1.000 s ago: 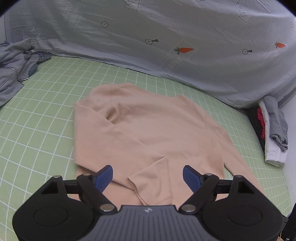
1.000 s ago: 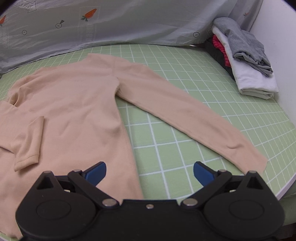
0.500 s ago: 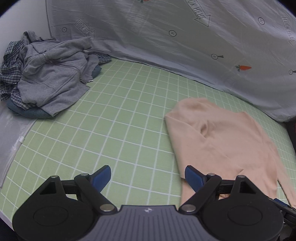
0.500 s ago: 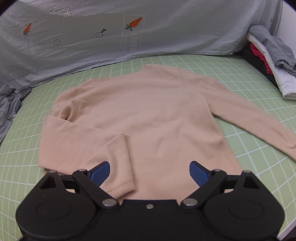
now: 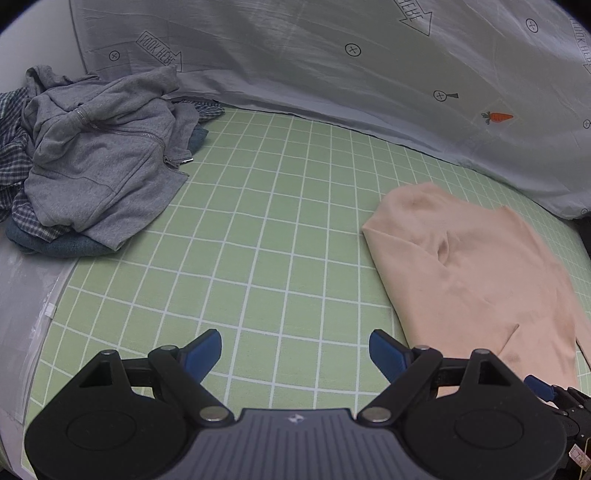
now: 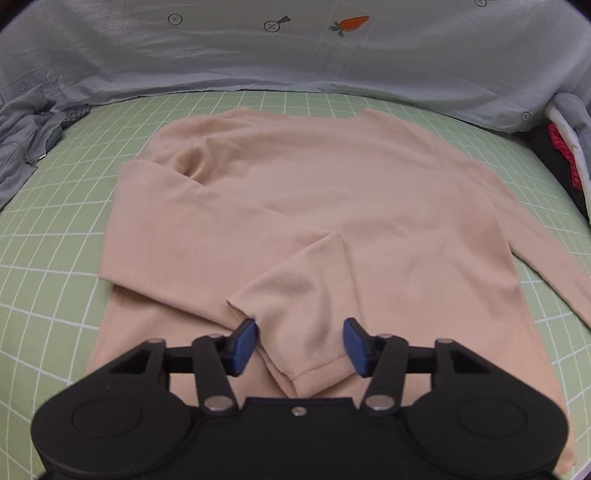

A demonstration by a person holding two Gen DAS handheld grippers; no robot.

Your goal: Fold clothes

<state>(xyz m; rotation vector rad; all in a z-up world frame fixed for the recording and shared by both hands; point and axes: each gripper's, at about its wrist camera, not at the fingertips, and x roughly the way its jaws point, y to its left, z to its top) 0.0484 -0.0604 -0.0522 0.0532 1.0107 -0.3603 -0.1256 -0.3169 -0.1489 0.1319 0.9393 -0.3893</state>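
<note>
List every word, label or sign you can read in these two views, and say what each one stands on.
"LOOK HERE": in an arrow outline on the grey sheet, left wrist view.
"HERE": in a second arrow on it, partly cut off.
Arrow text in the right wrist view: too blurred.
Small tag at the lower right edge: too small.

Green gridded mat (image 5: 258,236) backed by grey, perhaps bedsheet, drape (image 5: 332,66).

Staged folding bench: green grid mat (image 5: 258,229), printed backdrop sheet (image 5: 332,74).
</note>
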